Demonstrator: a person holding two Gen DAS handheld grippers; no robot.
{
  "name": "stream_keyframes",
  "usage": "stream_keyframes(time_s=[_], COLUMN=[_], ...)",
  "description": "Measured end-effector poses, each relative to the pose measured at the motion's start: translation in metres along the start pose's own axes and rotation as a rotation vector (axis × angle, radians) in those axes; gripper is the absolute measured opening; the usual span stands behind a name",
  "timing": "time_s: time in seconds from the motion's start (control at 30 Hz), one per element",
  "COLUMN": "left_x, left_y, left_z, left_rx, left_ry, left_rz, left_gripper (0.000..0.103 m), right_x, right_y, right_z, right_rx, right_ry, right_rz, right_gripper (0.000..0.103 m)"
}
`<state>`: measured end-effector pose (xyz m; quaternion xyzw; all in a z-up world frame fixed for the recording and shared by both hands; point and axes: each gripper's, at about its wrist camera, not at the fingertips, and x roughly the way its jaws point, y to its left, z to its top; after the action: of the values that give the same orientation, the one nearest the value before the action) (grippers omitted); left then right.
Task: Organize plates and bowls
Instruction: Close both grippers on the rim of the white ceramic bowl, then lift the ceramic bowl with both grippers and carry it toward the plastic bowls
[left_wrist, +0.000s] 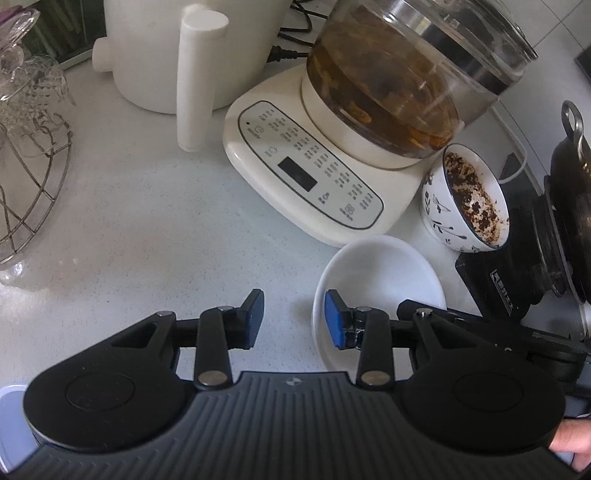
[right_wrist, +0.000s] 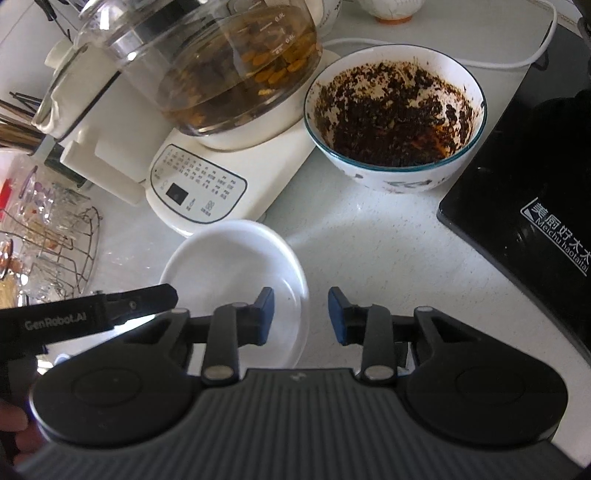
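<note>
A small white dish (left_wrist: 384, 280) lies on the white counter in front of the kettle base; it also shows in the right wrist view (right_wrist: 229, 258). A patterned bowl (left_wrist: 465, 199) smeared with dark residue stands to its right, and shows in the right wrist view (right_wrist: 395, 114). My left gripper (left_wrist: 293, 317) is open, its right finger over the dish's near left rim. My right gripper (right_wrist: 301, 315) is open, its left finger over the dish's right rim. Neither holds anything.
A cream electric kettle base with a glass pot (left_wrist: 388, 81) stands behind the dish. A white jug (left_wrist: 173, 55) is at the back left, a wire rack with glassware (left_wrist: 29, 166) at the left. A black induction cooker (right_wrist: 528, 192) with a dark pot is on the right.
</note>
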<state>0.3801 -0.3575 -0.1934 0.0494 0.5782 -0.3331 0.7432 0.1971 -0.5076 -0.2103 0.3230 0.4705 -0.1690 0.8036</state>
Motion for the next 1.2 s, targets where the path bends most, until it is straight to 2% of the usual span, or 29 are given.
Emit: stream_keyframes(time_s=[0.03, 0.13, 0.47, 0.87, 1.2], left_x=[0.000, -0.001, 0.000, -0.007, -0.025], left_y=[0.000, 0.000, -0.003, -0.007, -0.009], left_z=[-0.001, -0.002, -0.004, -0.006, -0.013], left_rx=[0.004, 0.004, 0.014, 0.020, 0.041], left_ry=[0.003, 0.005, 0.006, -0.017, -0.045], left_rz=[-0.003, -0.020, -0.055, -0.053, -0.062], left_gripper=[0.040, 0.030, 0.006, 0.006, 0.006], right_x=[0.000, -0.002, 0.001, -0.002, -0.022], right_y=[0.001, 0.003, 0.005, -0.001, 0.008], right_z=[-0.001, -0.003, -0.008, -0.005, -0.014], right_rx=[-0.006, -0.010, -0.018, -0.007, -0.028], right_ry=[-0.004, -0.013, -0.010, 0.000, -0.040], right_rz=[-0.011, -0.015, -0.015, 0.020, 0.023], right_gripper=[0.035, 0.034, 0.013, 0.013, 0.013])
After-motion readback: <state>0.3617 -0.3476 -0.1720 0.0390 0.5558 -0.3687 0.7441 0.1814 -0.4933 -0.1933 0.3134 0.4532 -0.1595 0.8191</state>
